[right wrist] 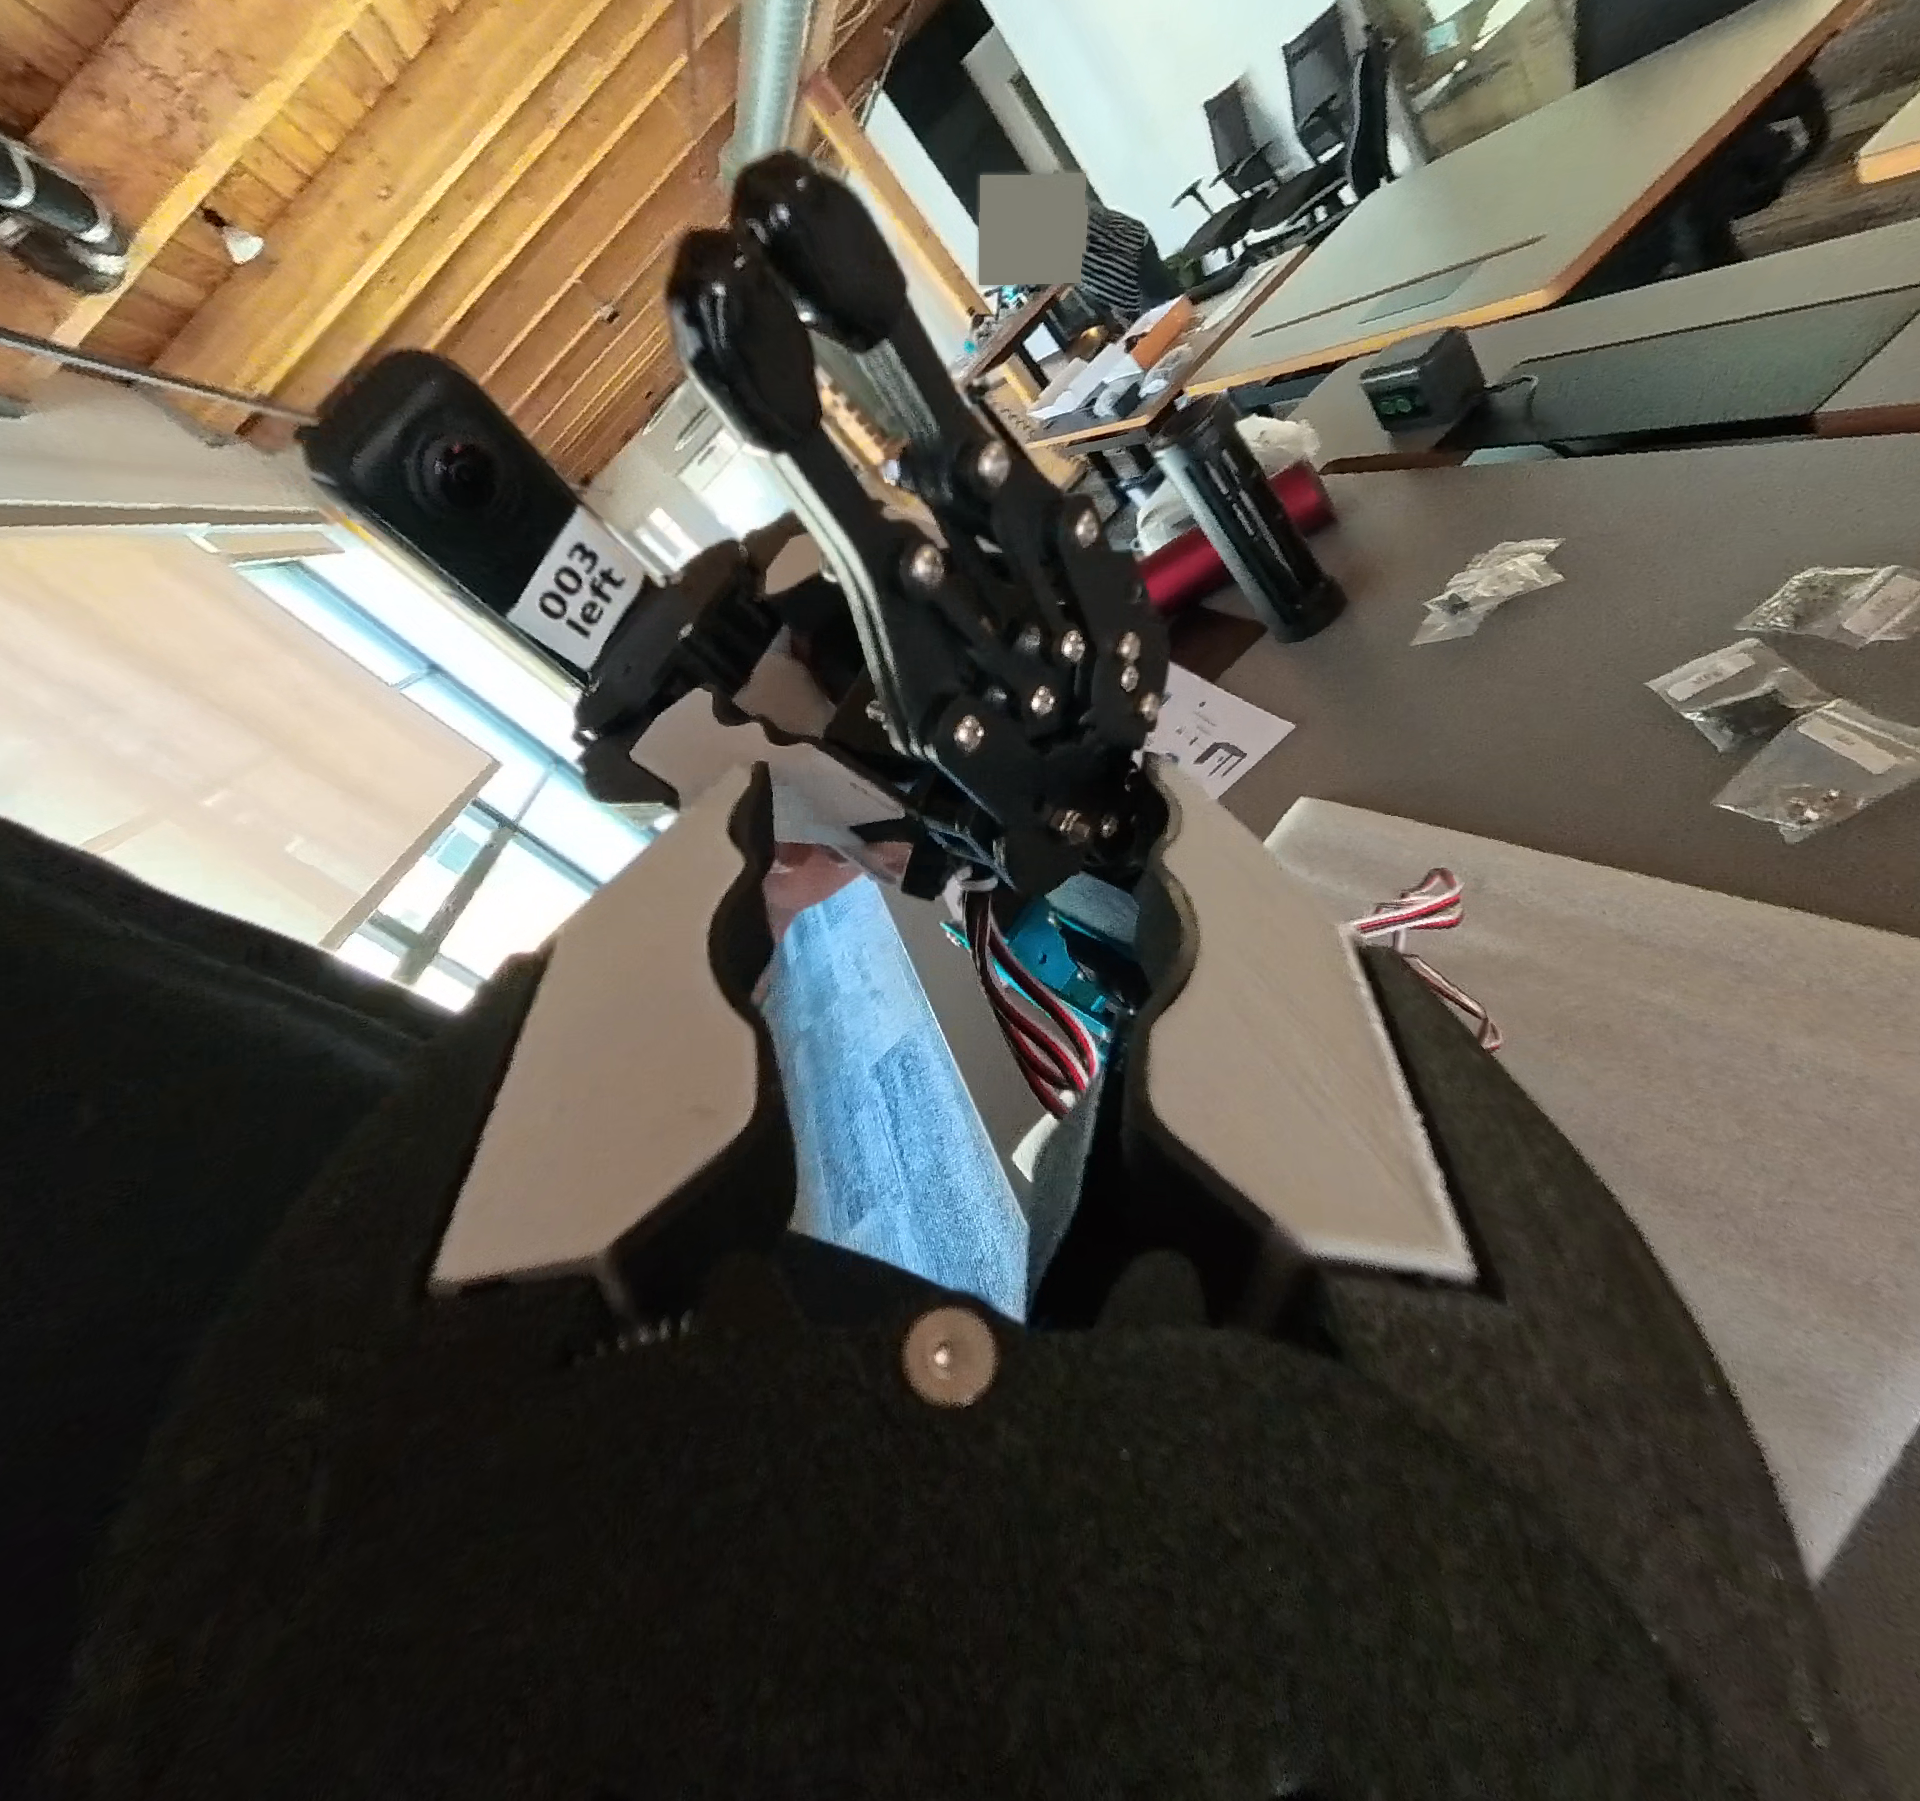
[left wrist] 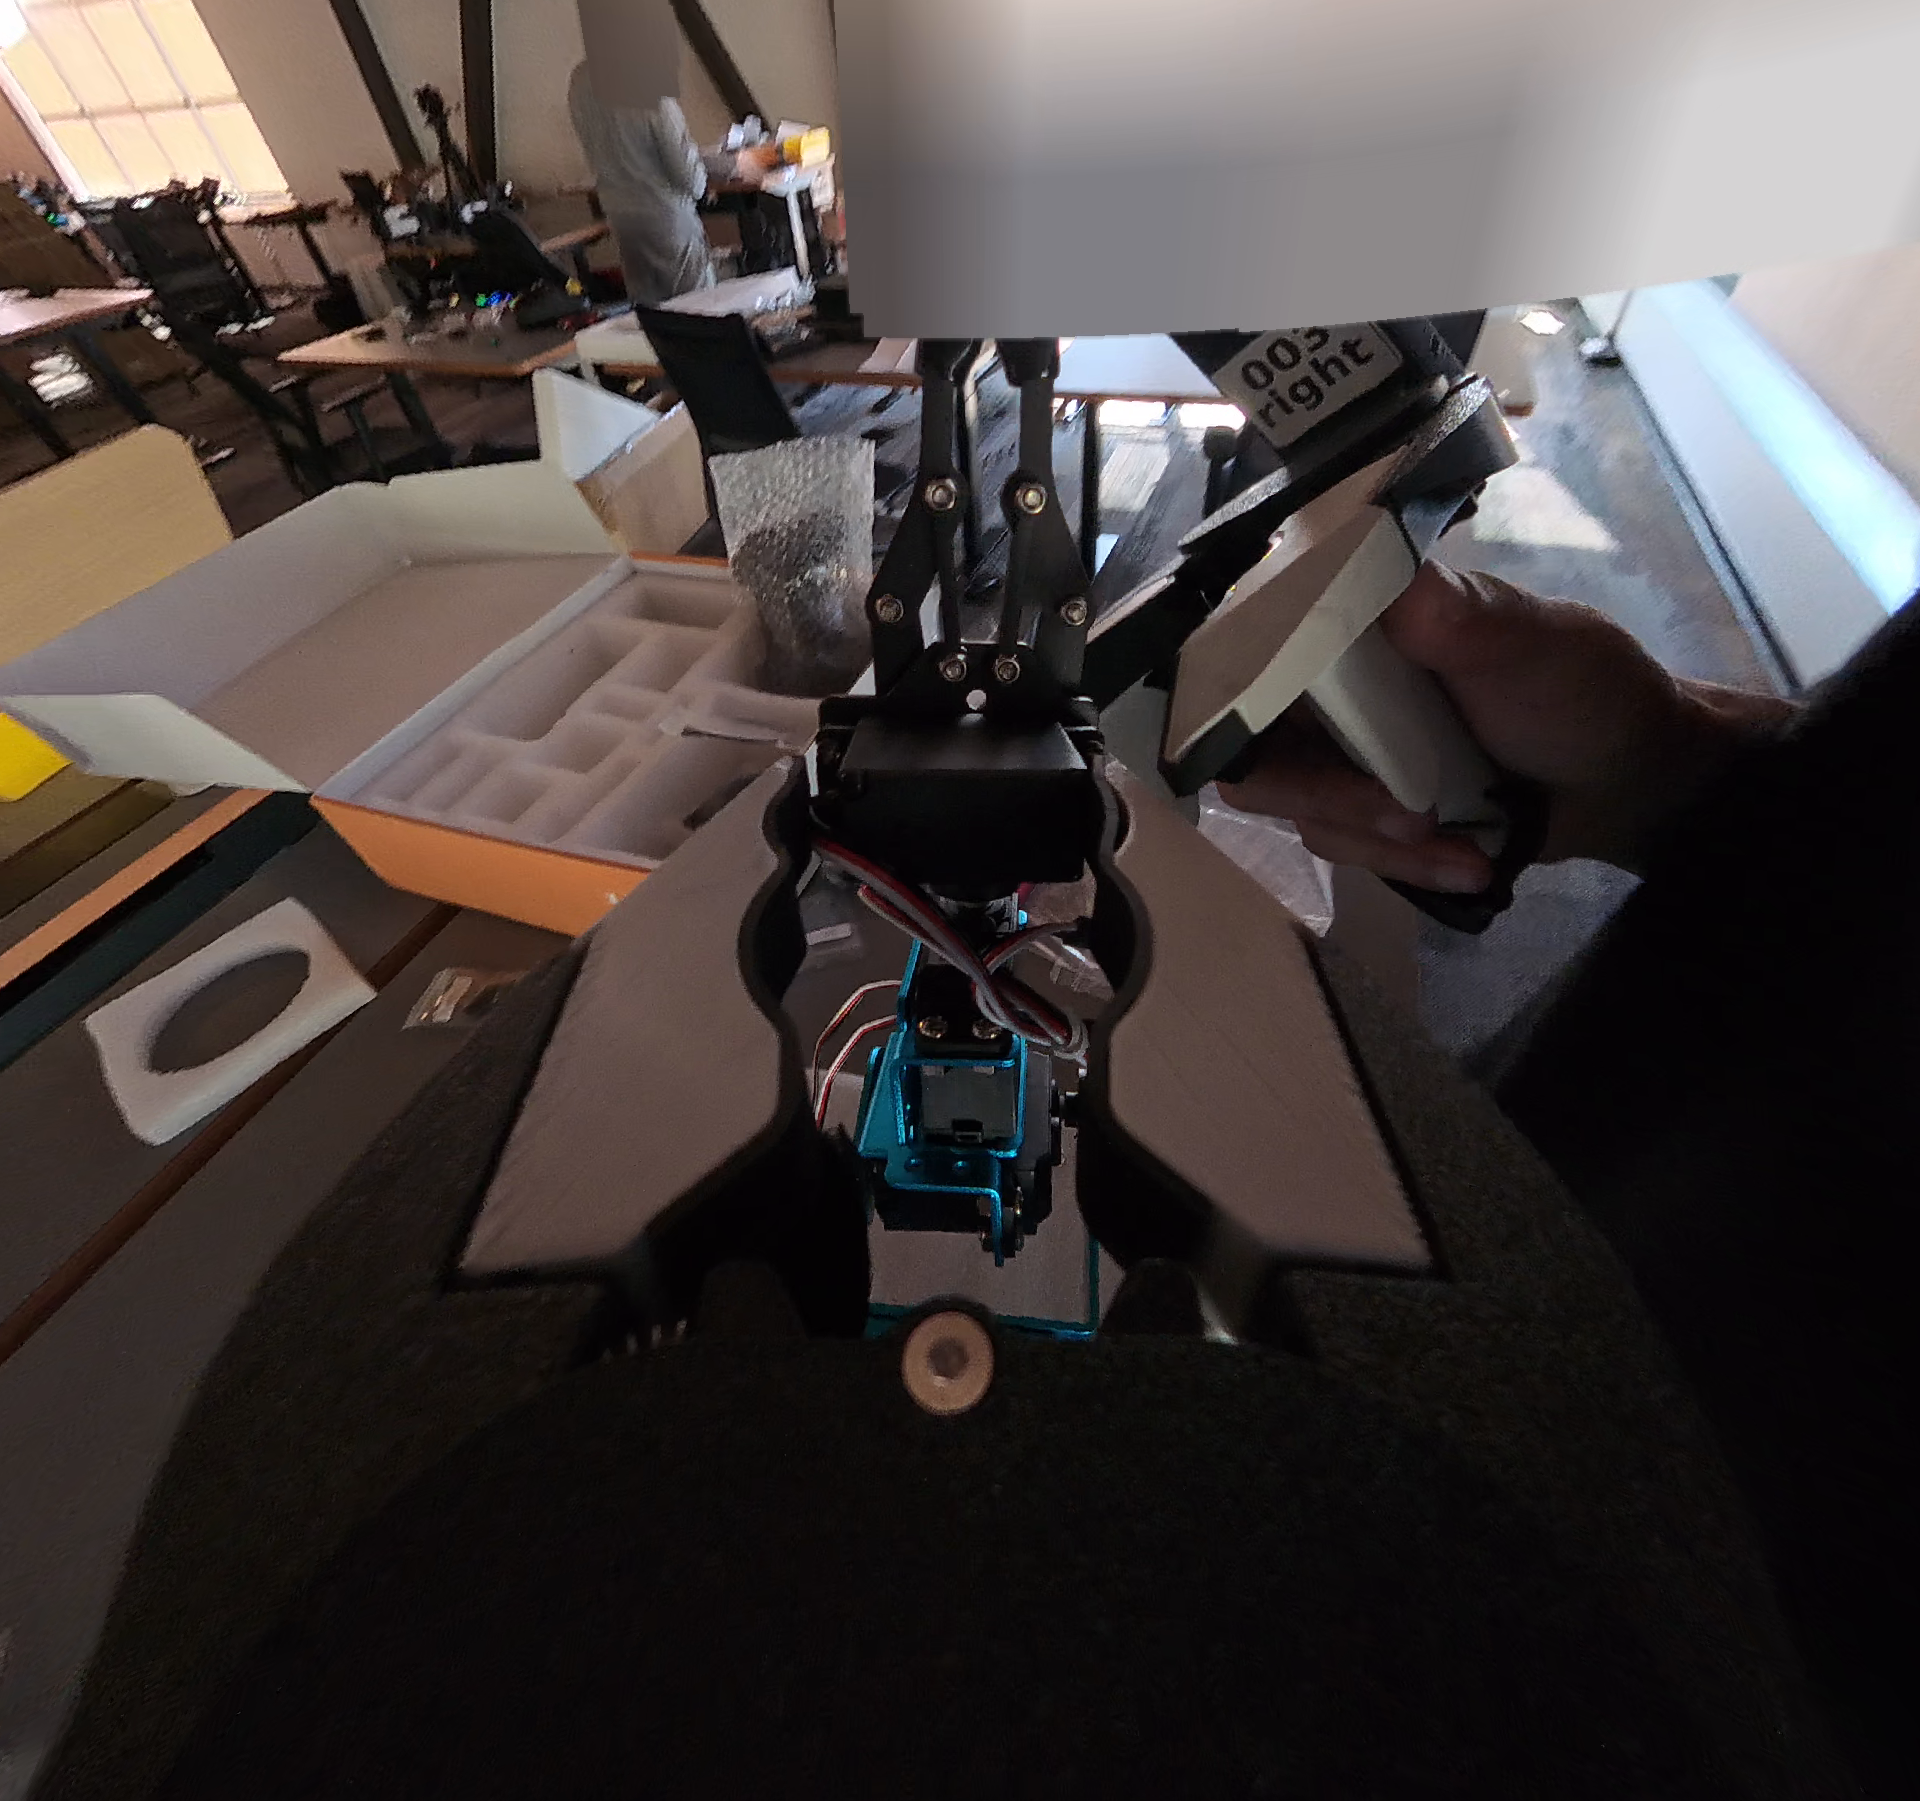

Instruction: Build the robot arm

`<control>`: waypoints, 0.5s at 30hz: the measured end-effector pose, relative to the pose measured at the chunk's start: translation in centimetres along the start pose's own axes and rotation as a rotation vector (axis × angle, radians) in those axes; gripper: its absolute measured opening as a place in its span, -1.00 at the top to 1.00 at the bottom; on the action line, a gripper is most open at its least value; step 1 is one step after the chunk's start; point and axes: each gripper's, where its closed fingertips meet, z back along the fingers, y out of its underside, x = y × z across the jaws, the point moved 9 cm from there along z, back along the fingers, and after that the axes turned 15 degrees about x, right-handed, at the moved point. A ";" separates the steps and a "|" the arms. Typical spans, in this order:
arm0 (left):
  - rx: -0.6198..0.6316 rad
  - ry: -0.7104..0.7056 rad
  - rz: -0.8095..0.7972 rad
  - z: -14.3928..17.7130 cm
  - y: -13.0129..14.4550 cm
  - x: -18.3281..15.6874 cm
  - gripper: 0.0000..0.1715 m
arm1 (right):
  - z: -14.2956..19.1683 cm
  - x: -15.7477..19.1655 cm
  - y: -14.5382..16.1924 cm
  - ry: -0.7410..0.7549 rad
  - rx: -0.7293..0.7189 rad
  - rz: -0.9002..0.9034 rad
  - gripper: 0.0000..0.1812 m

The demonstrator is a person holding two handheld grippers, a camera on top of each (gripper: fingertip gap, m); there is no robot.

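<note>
A small robot arm kit, with a black claw, a black servo block and blue metal brackets, is held off the table. My left gripper is shut on the servo block, with the blue brackets and red-white wires between its fingers. My right gripper is closed around the base of the claw, its right finger touching it. In the left wrist view the right gripper comes in from the right, held by a hand. In the right wrist view the left gripper and its camera show at left.
An open box with a white foam insert and a bubble-wrap bag lie behind. A foam piece with a round hole lies at left. Small parts bags, a black cylinder, a paper sheet and loose wires lie on the grey table. Only a small space, under 4 cm, lies between the two pairs of fingers.
</note>
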 end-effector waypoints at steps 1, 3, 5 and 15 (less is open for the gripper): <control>-0.012 0.011 -0.002 0.1 0.1 0.1 0.39 | -0.2 0.2 0.0 0.004 -0.012 -0.013 0.24; -0.034 0.038 -0.017 0.4 0.4 0.2 0.38 | -0.4 0.4 0.1 -0.004 -0.040 -0.048 0.26; -0.053 0.066 -0.034 0.4 0.8 0.2 0.37 | -0.5 0.3 0.4 -0.001 -0.079 -0.093 0.36; -0.170 0.228 0.044 3.9 2.7 2.0 0.07 | -1.0 0.2 1.0 0.016 -0.237 -0.157 0.48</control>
